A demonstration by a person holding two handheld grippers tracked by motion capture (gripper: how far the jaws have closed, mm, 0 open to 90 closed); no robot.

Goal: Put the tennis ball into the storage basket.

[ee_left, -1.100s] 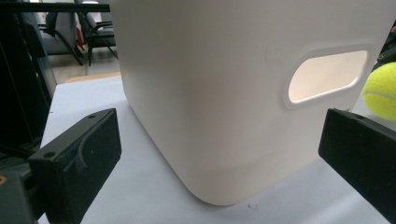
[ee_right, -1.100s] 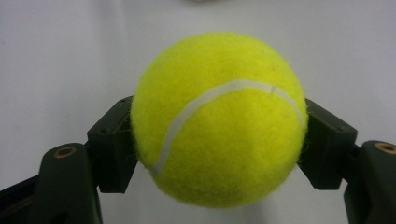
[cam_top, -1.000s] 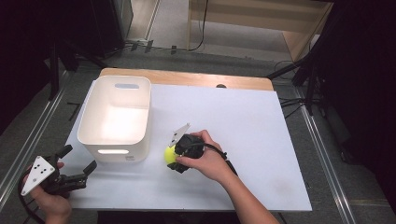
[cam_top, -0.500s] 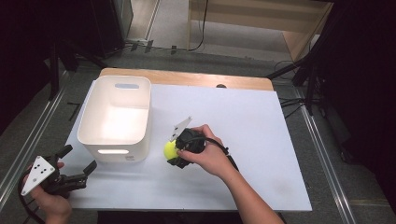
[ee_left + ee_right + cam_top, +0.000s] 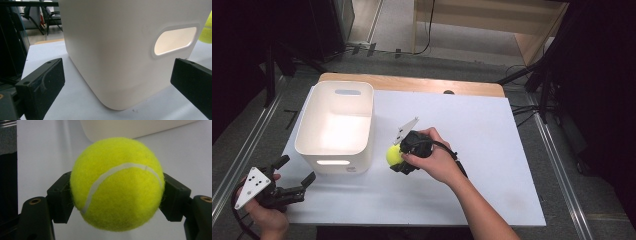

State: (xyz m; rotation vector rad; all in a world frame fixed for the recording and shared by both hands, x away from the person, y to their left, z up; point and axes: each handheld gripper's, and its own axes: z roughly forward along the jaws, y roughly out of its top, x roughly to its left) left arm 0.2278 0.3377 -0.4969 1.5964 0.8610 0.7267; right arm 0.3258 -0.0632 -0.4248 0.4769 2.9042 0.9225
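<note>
Tennis ball (image 5: 117, 183) is sitting clamped between the two black jaws of the right gripper (image 5: 401, 159), one jaw pressing on each side of it at about its widest part, so the jaws are standing roughly a ball's width apart and the felt is bulging out well ahead of them. In the right gripper view its white seam is curving across the face turned toward the camera. In the high view the ball (image 5: 393, 154) is showing at the front of that gripper, over the white table (image 5: 492, 150), just beside the near right corner of the white bin (image 5: 337, 131) and apart from its wall; whether it is resting on the table or raised off it I cannot tell.

Going by size: the table is lying under both grippers. The bin is standing on it, ahead of the left gripper (image 5: 292, 182) and beside the right one. Its near wall with the oval handle slot (image 5: 175, 40) is facing the left gripper, close ahead of it in the left gripper view.

That left gripper is being held at the table's near left corner, its jaws spread wide and gripping nothing, touching neither bin nor ball
</note>
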